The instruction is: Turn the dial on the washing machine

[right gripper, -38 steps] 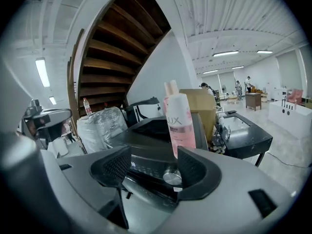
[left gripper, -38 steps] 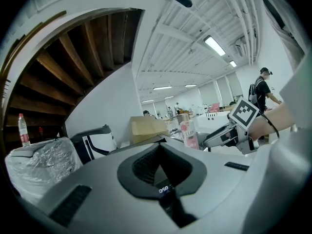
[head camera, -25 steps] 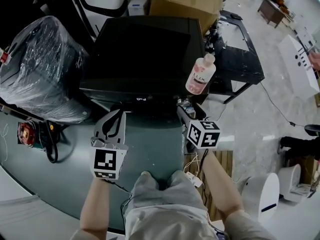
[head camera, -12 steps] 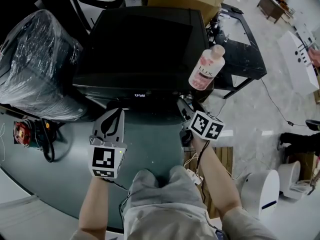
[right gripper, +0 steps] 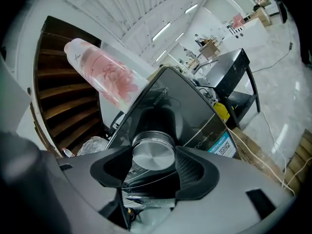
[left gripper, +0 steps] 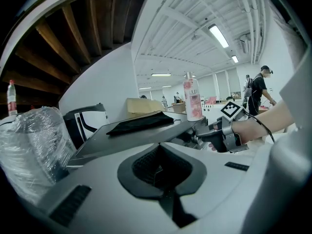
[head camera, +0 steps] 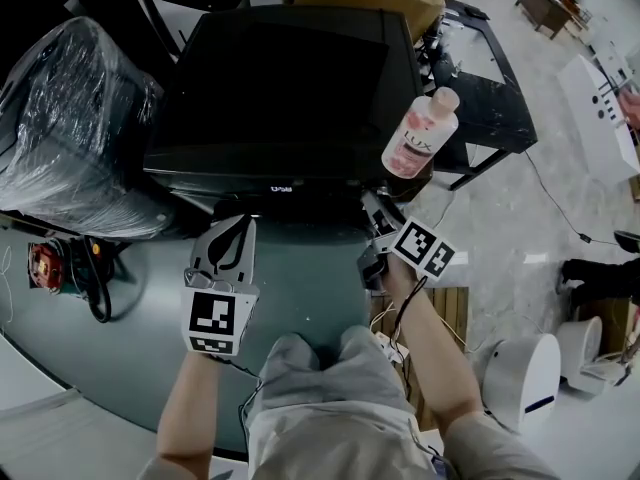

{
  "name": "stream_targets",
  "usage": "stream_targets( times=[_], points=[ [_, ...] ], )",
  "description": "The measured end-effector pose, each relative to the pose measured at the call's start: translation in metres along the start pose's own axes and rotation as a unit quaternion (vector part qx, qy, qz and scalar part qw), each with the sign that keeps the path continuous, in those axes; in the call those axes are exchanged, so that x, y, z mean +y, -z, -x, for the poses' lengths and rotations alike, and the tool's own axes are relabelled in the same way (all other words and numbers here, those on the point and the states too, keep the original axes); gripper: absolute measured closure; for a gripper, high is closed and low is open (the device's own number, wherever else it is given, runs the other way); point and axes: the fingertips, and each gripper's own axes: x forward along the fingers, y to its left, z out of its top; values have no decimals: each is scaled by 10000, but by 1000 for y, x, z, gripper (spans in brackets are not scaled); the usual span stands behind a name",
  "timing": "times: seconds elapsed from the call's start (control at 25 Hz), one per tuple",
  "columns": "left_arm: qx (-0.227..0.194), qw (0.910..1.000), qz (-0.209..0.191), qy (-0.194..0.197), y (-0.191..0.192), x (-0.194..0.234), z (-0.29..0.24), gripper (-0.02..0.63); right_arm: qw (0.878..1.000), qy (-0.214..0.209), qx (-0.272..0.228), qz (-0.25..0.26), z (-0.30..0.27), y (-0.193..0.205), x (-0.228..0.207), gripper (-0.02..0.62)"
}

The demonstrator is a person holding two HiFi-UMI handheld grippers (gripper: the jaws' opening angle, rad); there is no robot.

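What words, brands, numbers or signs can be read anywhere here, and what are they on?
"LUX": on the pink bottle standing on the washing machine.
Lit characters on the front panel: too small to read.
Blue sticker with a QR code on the machine: print too small.
Print along the lid edge: blurred.
Metal dial: no marks.
Marker cubes: square patterns, no words.
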Motion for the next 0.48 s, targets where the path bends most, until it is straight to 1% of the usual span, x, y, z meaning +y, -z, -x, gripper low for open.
stream_targets(
  times=[0.04, 0.12, 0.28, 0.4, 0.48],
  points=[
    [6, 10000, -1, 4, 0, 0, 0, 588, 10000, 2, -2, 51, 0, 0, 1, 302],
    [21, 10000, 0, 8, 2, 1, -1, 588, 9997, 65, -4, 232, 0, 0, 1, 302],
    [48, 10000, 6, -2, 4, 3, -3, 588, 9970, 260, 7, 734, -1, -1, 0, 301],
    [51, 10000, 41, -8, 4, 5, -2, 588, 9914, 400, -5, 1244, -2, -3, 4, 301],
    [60, 9999, 101, -29, 4, 7, -1, 588, 9856, 571, 46, 1590, -2, -2, 5, 299]
  ],
)
